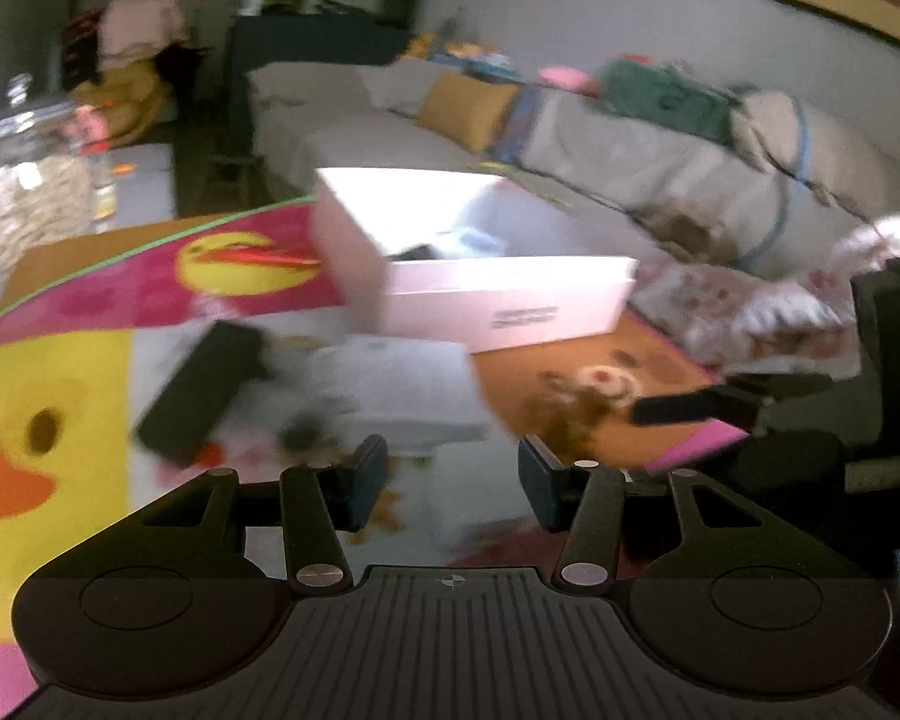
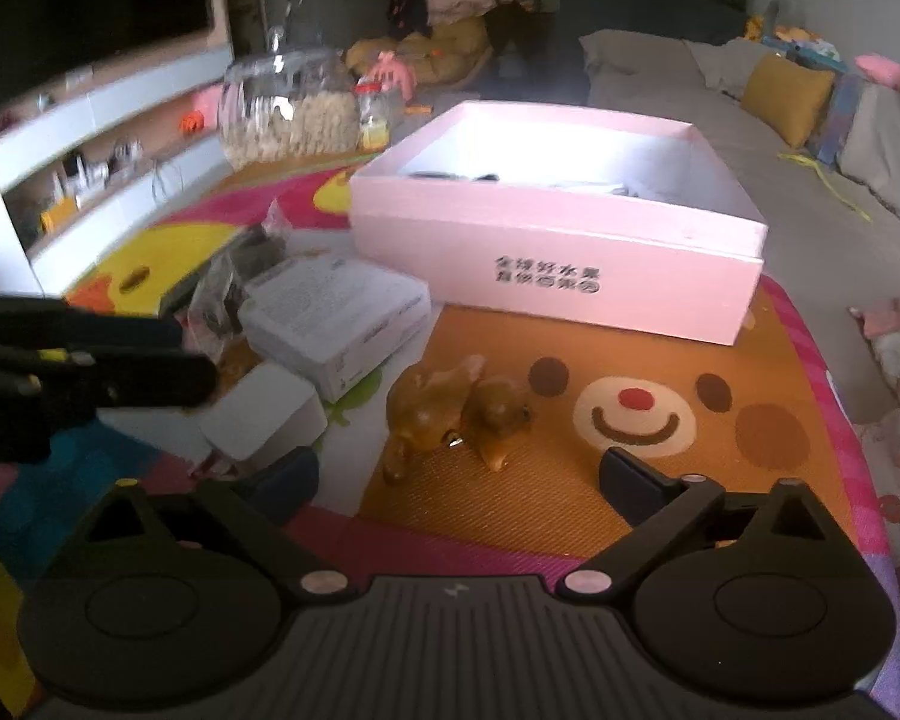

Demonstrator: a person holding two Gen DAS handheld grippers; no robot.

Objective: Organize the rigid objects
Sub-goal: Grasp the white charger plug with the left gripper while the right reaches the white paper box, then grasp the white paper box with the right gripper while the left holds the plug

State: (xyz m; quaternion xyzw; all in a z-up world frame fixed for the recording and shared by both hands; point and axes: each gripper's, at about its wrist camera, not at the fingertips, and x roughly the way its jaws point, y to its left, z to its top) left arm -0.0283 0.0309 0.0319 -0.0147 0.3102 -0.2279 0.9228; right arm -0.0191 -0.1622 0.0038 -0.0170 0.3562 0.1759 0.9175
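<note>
An open pink box stands on the colourful play mat, with a few items inside; it also shows in the left wrist view. In front of it lie a white printed carton, a small white block, a crinkled clear bag and a brown glossy figurine. My right gripper is open and empty, just short of the figurine. My left gripper is open and empty above the mat, near the white carton and a black flat case. The left view is blurred.
A glass jar of pale snacks stands at the mat's far left. A grey sofa with cushions runs behind the box. The other gripper shows at the right edge of the left view and the left edge of the right view.
</note>
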